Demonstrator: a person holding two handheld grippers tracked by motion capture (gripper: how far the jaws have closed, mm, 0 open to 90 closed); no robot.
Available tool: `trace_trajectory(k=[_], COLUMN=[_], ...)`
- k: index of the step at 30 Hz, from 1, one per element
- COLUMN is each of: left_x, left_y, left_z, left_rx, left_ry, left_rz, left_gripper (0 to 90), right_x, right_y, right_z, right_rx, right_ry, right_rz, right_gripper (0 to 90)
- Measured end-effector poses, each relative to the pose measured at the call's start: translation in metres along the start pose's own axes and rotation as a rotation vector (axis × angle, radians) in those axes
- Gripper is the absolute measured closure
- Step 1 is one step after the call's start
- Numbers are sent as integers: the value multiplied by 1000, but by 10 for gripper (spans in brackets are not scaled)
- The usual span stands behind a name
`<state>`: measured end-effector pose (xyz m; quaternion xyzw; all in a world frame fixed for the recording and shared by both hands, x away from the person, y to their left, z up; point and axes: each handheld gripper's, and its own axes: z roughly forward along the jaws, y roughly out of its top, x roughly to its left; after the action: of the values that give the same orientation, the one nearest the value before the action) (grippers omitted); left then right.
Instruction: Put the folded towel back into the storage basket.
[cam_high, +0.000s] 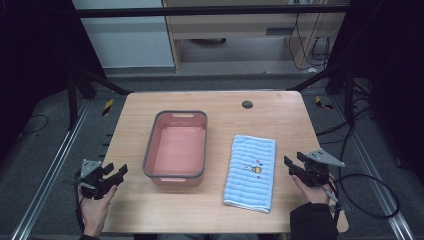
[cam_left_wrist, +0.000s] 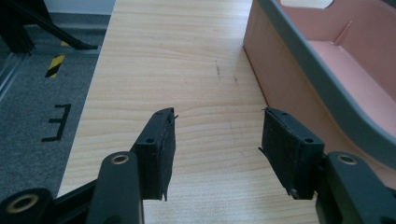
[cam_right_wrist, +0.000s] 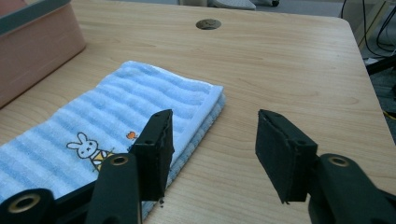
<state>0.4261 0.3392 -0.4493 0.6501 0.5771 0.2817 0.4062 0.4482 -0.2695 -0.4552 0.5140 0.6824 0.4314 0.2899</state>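
Your right gripper (cam_high: 295, 166) sits at the table's (cam_high: 280, 107) right edge with its jaws spread wide and nothing between them, just beside the long right side of the folded blue striped towel (cam_high: 250, 172). That puts you square to the towel's edge, which looks like a setup for taking hold of it. The towel lies flat on the table, to the right of the pink basin (cam_high: 176, 148) and apart from it, so there is room to work along either long side.

Your left gripper (cam_high: 114, 176) rests near the table's left front corner, its jaws also wide and empty, pointed toward the basin's near left corner. It is parked well away from the towel, on the far side of the basin, so any two-handed grasp would need it brought across.

The high view gives the whole layout: basin in the middle with its grey rim, towel to its right, a round cable hole (cam_high: 247, 104) near the far edge. From the right gripper view you get the towel (cam_right_wrist: 116, 119) in layers, its white hem and the small rabbit print, details too small from above. The left gripper view shows the basin's (cam_left_wrist: 299, 88) outer wall close on, with bare wood between the jaws.
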Motion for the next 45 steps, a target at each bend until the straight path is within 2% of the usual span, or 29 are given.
trace_trajectory(k=[3,4,11,12,14,19,23,28,35,39,45], left_x=[-1,-2,-9,-10,-13,-18,-25,-34,-49,-58,-78], left_y=[2,3,8,9,12,17,22,26,34,40,48], left_z=[-3,-4,-7,-8,-11,-16,-21,-26,-31,-30,-30], left_rx=[-10,-14,-16,-21,-38,-59,-78,-94,-122,-132,-148], left_ry=[-6,-20,-32,-30,-37,-47,-59,-78,-98,-105,-141], left_rz=[-2,-3,11,17,23,38,50,57,77,106,125], left_gripper=[411,411,362,359,354,364,388,403,405,403,408], right_x=[1,3,11,12,14,16,16,16,20,22,22], right_y=[1,2,9,11,13,18,23,31,41,49,62], right_z=[0,-1,-2,-3,-5,-8,-12,-15,-16,-14,-13], right_rx=[-2,-5,-20,-27,-30,-56,-79,-98,-102,-96,-114], right_ry=[7,12,31,34,45,48,31,46,75,85,92], right_rz=[-1,-1,-22,-37,-34,-54,-48,-31,-48,-53,-42], right_gripper=[441,435,422,421,416,430,435,439,460,451,435])
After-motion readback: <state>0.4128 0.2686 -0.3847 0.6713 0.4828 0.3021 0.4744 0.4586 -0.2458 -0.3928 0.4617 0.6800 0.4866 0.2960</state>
